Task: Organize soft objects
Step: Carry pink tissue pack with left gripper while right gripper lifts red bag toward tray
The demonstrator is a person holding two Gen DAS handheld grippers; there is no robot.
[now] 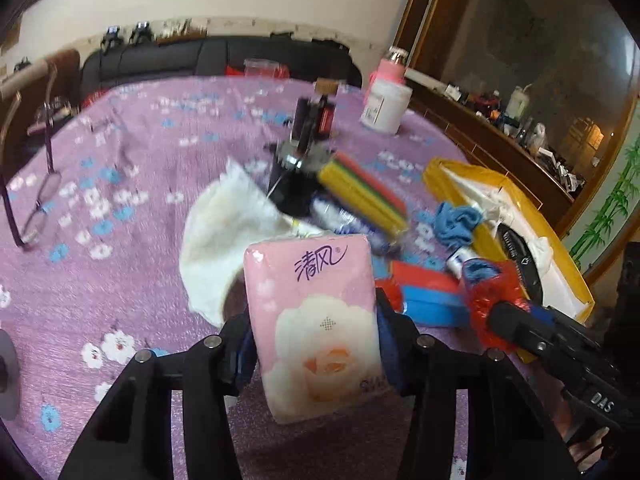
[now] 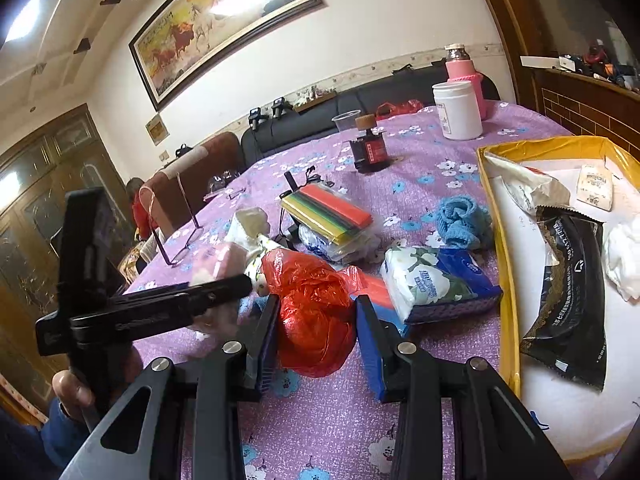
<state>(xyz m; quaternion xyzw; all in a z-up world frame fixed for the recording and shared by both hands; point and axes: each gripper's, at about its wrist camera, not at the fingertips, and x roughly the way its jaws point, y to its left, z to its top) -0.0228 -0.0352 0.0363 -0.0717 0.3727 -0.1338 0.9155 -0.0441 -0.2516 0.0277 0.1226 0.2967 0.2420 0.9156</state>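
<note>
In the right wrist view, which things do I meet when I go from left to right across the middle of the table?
Eyeglasses → red plastic bag → floral tissue pack → yellow box → black wrapper

Left tool clamped on a pink tissue pack, pads pressing both long sides, pack raised clear of the purple flowered surface. Beyond it, toward mid-surface: crumpled white cloth, striped yellow-and-multicolour bundle lying on a blue-printed plastic packet, blue knit cloth just beside the yellow tray at the surface's right edge. Right tool enters from lower right, closed on a red plastic bag; glasses at left edge, white jar at far edge.
</note>
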